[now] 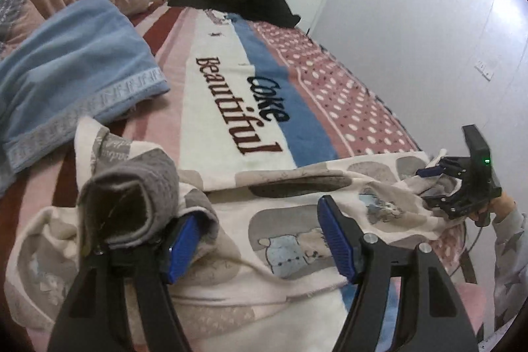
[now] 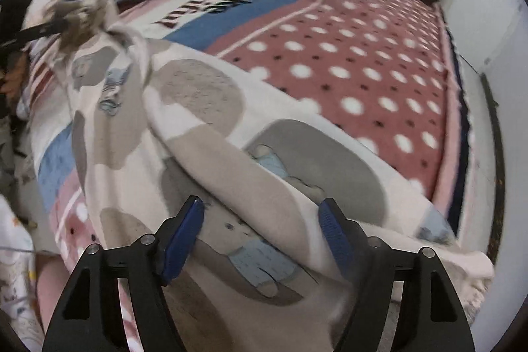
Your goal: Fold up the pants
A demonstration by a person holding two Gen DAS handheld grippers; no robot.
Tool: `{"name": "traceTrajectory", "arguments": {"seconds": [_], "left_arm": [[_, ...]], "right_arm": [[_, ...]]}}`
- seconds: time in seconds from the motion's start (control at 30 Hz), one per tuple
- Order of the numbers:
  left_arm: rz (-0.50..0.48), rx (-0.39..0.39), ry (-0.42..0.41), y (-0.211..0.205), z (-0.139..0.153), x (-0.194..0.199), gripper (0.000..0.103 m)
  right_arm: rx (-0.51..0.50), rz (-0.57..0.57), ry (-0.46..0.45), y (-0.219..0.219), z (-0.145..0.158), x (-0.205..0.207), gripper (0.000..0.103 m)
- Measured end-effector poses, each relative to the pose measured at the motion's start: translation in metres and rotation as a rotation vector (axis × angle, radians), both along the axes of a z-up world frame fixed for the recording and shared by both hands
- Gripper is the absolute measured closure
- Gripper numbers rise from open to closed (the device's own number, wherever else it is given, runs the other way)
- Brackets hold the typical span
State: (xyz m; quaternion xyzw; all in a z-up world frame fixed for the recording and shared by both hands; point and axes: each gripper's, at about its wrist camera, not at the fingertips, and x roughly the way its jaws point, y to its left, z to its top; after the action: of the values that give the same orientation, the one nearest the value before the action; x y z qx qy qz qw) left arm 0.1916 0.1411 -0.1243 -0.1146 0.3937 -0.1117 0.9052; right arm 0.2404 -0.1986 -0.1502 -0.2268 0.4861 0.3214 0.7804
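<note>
Both claws, left [image 1: 260,240] and right [image 2: 260,240], gaping and empty over pants [image 1: 283,220] spread across bed [image 1: 346,88]; best pinching matching edges squarely before folding, cuff [image 1: 128,207] kept flat

Left gripper [image 2: 71,17] motion-blurred in right view; pants [image 2: 211,134] cut off at bottom edge.

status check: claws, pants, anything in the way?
Both claws, left and right, open, nothing pinched. Pants rumpled, unfolded on blanket. Blue towel beside them.
</note>
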Motion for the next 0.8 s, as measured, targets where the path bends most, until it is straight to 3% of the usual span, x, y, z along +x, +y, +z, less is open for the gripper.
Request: {"name": "traceTrajectory", "arguments": {"seconds": [0.07, 0.13, 0.17, 0.2, 0.43, 0.6, 0.73, 0.8], "left_arm": [[0.014, 0.008, 0.014, -0.001, -0.006, 0.008, 0.037], [0.013, 0.007, 0.010, -0.001, -0.007, 0.009, 0.037], [0.013, 0.010, 0.007, 0.000, -0.007, 0.010, 0.037], [0.019, 0.015, 0.005, 0.001, -0.008, 0.011, 0.037], [0.056, 0.022, 0.006, 0.014, -0.011, 0.012, 0.037], [0.136, 0.135, -0.007, 0.033, -0.013, 0.015, 0.037], [0.245, 0.144, 0.008, 0.071, -0.012, 0.022, 0.037], [0.303, 0.168, 0.004, 0.088, -0.008, 0.020, 0.037]], "right_arm": [[0.010, 0.027, -0.029, 0.006, -0.002, 0.000, 0.035], [-0.007, 0.014, -0.053, 0.012, -0.004, 0.005, 0.049], [-0.004, 0.007, -0.058, 0.015, -0.005, 0.006, 0.080], [0.004, 0.003, -0.061, 0.016, -0.003, 0.006, 0.101], [0.028, -0.165, -0.183, 0.011, 0.020, 0.031, 0.101], [-0.005, -0.237, -0.185, 0.014, 0.019, 0.054, 0.101], [-0.035, -0.289, -0.151, 0.017, 0.007, 0.069, 0.099], [-0.070, -0.309, -0.145, 0.019, -0.001, 0.075, 0.082]]}}
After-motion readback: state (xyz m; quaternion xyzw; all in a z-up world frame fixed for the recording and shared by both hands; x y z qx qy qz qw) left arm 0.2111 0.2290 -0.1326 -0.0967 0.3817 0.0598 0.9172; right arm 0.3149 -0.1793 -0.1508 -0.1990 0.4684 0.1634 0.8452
